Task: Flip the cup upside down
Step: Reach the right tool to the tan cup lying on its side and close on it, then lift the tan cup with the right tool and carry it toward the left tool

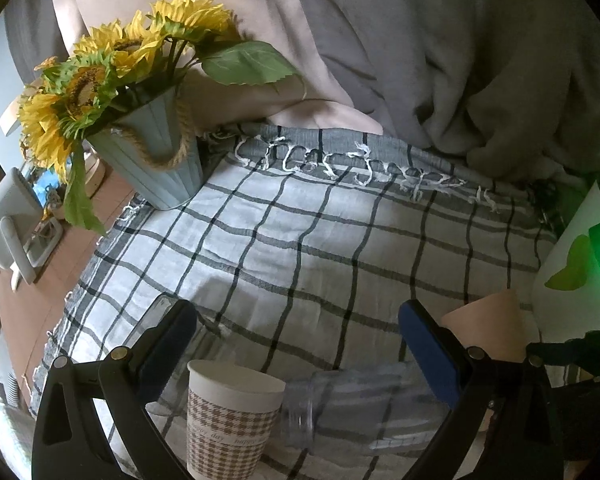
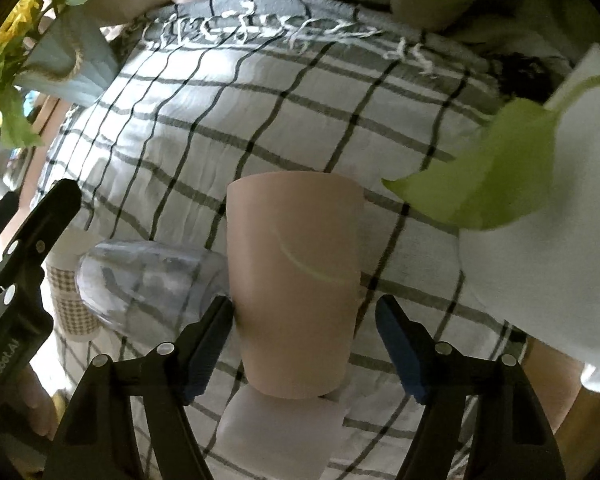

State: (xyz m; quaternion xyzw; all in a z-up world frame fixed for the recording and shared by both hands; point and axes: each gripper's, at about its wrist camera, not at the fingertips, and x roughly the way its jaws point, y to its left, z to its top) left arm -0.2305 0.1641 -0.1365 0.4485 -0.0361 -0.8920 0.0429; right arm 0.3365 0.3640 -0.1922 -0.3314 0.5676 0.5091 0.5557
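Observation:
A pink cup (image 2: 294, 280) stands on the checked cloth (image 2: 228, 128), wider end up and closed-looking on top. My right gripper (image 2: 305, 320) is open around its lower half; the left finger touches the cup, the right finger stands apart. The cup also shows in the left wrist view (image 1: 488, 324), at the right. A clear plastic cup (image 1: 364, 404) lies on its side beside it, and also shows in the right wrist view (image 2: 152, 280). A houndstooth paper cup (image 1: 230, 420) stands upright, rim up. My left gripper (image 1: 296, 336) is open and empty above these two.
A blue pot of sunflowers (image 1: 156, 160) stands at the cloth's far left corner. A white pot with green leaves (image 2: 540, 208) stands close on the right. A white object (image 2: 280, 428) lies just in front of the pink cup. Grey and beige fabric (image 1: 420, 40) hangs behind.

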